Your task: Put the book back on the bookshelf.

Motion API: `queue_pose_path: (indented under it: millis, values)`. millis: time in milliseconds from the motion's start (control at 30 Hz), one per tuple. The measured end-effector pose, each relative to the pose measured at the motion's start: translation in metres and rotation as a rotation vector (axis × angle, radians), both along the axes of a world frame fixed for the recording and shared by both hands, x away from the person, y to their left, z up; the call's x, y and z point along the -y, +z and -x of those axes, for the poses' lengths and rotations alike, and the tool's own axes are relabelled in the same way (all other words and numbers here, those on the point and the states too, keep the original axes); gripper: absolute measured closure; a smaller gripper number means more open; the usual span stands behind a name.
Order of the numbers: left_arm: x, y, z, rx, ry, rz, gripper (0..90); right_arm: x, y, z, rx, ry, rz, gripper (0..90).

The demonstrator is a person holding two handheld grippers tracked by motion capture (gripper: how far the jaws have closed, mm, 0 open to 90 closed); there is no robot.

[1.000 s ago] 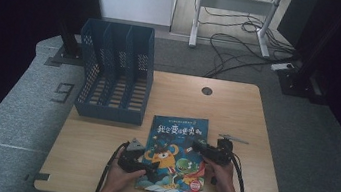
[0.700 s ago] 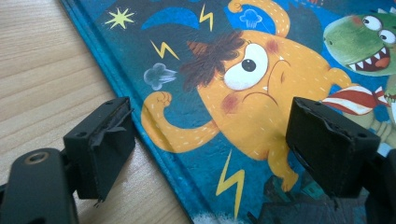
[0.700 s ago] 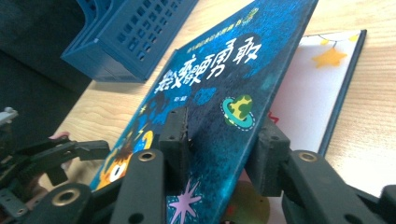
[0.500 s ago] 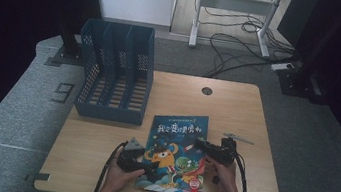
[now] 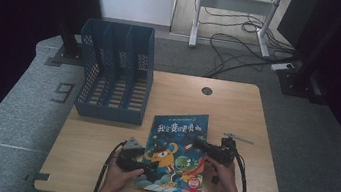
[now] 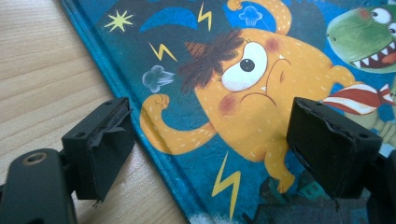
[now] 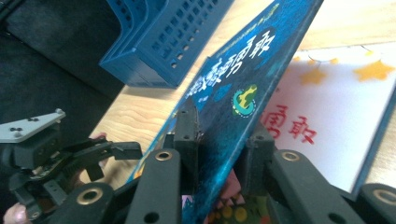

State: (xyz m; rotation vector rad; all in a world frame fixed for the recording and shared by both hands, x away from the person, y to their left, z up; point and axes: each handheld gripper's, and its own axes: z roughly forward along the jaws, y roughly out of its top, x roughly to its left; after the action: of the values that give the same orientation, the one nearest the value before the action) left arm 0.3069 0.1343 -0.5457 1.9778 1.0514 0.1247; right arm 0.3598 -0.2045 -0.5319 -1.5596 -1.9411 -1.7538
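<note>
R gripper (image 7: 219, 154) jaws narrow, just been closing, now pinched on the front cover of the book (image 5: 177, 152), one jaw each side of the cover's edge. L gripper (image 6: 210, 154) jaws wide, nothing gripped: one pad over bare table (image 5: 237, 110), the other over the cover, straddling the book's spine edge. Book lies at the near-middle of the table, between both hands, front & right of the blue file rack (image 5: 116, 71). Cover: deep blue, yellow title chars up top, orange one-eyed monster w/ dark hair, green toothy creature beside it, yellow lightning bolts. High view: book looks about flat, cover lift hard to tell. R gripper view: cover raised off the white first page (image 7: 336, 126), which carries red chars & yellow stars; L gripper also seen there, low left. L gripper view: cover art close up.
</note>
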Motion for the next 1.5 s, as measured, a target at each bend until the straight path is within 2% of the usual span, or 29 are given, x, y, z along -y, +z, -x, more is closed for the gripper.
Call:
queue_pose_path:
  millis: [267, 533, 733, 933, 1167, 1300, 1433, 1500]
  values:
    - [0.000, 0.002, 0.002, 0.009, -0.008, -0.004, 14.9, -0.003, 0.011, 0.005, 0.019, -0.020, 0.032, 72.5]
    - [0.005, 0.003, 0.005, 0.015, -0.027, -0.023, 14.9, 0.004, 0.020, 0.009, 0.043, -0.076, 0.025, 74.2]
    - [0.013, 0.005, 0.011, 0.025, -0.069, -0.043, 14.8, 0.011, 0.025, 0.011, 0.071, -0.126, 0.018, 75.3]
    - [0.018, 0.006, 0.017, 0.042, -0.102, -0.076, 14.7, 0.019, 0.026, 0.012, 0.077, -0.155, 0.016, 75.4]
    - [0.023, 0.007, 0.022, 0.032, -0.155, -0.102, 14.8, 0.027, 0.026, 0.011, 0.080, -0.181, 0.012, 75.4]
    - [0.026, 0.009, 0.025, 0.044, -0.169, -0.131, 14.7, 0.030, 0.026, 0.011, 0.079, -0.190, 0.009, 75.4]
    - [0.027, 0.009, 0.028, 0.036, -0.180, -0.141, 14.6, 0.032, 0.027, 0.011, 0.088, -0.198, 0.010, 75.4]
    - [0.030, 0.007, 0.029, 0.038, -0.192, -0.177, 14.2, 0.033, 0.028, 0.012, 0.092, -0.209, 0.014, 75.4]
